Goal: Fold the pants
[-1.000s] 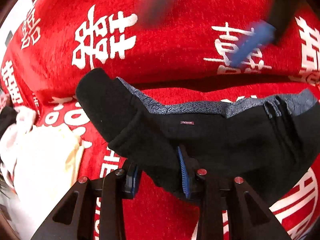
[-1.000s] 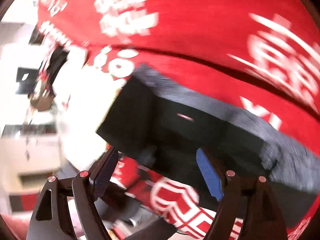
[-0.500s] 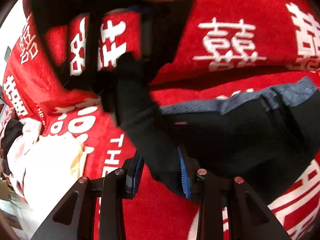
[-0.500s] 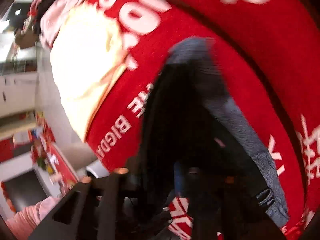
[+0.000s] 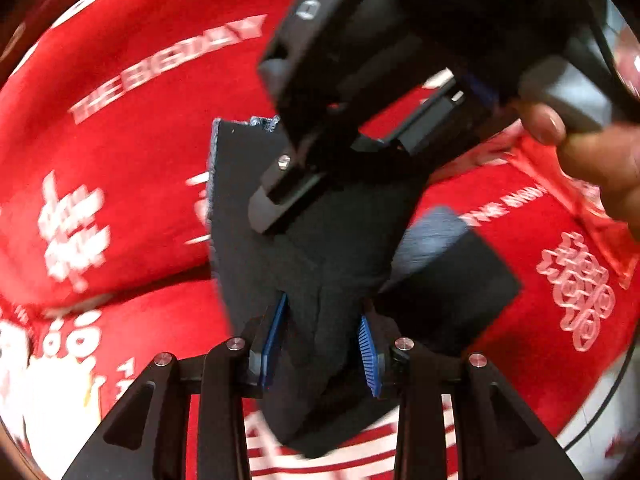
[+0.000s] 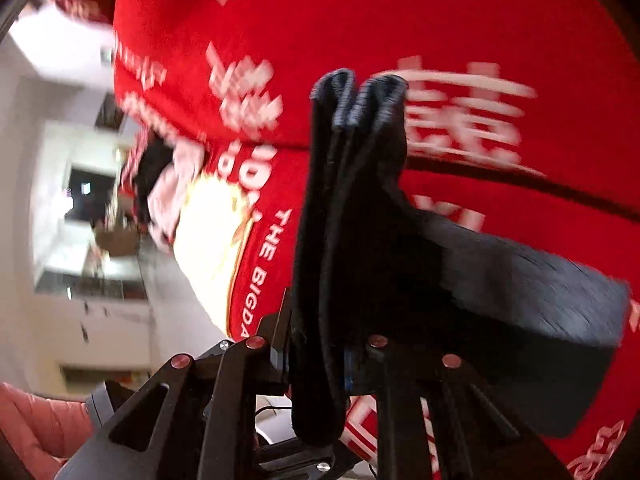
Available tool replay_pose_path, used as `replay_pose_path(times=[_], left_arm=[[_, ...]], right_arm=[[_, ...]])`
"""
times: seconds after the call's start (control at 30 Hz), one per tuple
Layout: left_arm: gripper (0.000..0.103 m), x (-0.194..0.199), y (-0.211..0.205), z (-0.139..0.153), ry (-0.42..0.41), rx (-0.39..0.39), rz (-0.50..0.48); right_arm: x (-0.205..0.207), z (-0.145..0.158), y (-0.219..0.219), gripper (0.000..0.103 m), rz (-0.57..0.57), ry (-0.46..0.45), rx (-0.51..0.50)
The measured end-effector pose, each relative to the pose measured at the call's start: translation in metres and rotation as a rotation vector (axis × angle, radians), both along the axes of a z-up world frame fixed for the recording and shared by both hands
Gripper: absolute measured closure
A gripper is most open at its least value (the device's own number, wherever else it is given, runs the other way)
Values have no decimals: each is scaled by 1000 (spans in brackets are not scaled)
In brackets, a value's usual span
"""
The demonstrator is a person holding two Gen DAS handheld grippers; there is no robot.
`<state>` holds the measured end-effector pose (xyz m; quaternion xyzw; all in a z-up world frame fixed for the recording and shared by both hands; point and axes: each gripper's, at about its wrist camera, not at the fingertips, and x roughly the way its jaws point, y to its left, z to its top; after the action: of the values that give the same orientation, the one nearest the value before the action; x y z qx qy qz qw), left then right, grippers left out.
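Note:
The dark pants (image 5: 320, 280), folded into a thick black bundle with a grey waistband edge, hang above the red cloth. My left gripper (image 5: 320, 344) has its blue pads on either side of a fold of the pants and grips it. The right gripper's black body (image 5: 360, 92) looms just beyond, over the pants, with a hand on it. In the right wrist view my right gripper (image 6: 316, 356) is shut on the pants (image 6: 360, 220), whose folded edges stick up between the fingers.
A red cloth with white characters and "THE BIGDAY" lettering (image 5: 120, 160) covers the surface. A cream and pink pile of clothes (image 6: 208, 216) lies at the cloth's left edge. A room with white walls shows beyond it.
The right gripper swung over, closed on the pants and lifted them. The left gripper turned with the bundle, which now hangs folded between both grippers.

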<state>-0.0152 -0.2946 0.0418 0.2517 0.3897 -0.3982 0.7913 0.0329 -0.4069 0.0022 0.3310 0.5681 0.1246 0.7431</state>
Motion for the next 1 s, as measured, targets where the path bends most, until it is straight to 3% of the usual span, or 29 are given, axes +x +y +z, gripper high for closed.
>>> replay_pose_path(times=[0.13, 0.27, 0.4, 0.47, 0.53, 0.67, 0.77, 0.9, 1.0], left_arm=[[68, -48, -55, -16, 10, 54, -114], [68, -82, -94, -43, 22, 100, -175], [68, -94, -114, -82, 38, 188, -156], [58, -96, -115, -92, 36, 230, -155], [36, -95, -110, -92, 53, 232, -147], [34, -81, -89, -78, 101, 236, -112], [34, -58, -69, -60, 122, 215, -41], [34, -8, -39, -53, 145, 238, 136], [34, 19, -22, -68, 154, 285, 235]], right_arm=[[-61, -14, -61, 84, -132, 9, 40], [-107, -46, -108, 84, -229, 34, 68], [-123, -93, -133, 83, -266, 100, 58], [-125, -114, -131, 80, -268, 126, 66], [-131, -123, -133, 75, -276, 132, 51], [-152, -117, -145, 73, -298, 134, 20], [-162, -102, -141, 56, -295, 187, -145], [-180, -73, -137, 57, -316, 183, -312], [-184, -51, -129, 62, -353, 125, -336]])
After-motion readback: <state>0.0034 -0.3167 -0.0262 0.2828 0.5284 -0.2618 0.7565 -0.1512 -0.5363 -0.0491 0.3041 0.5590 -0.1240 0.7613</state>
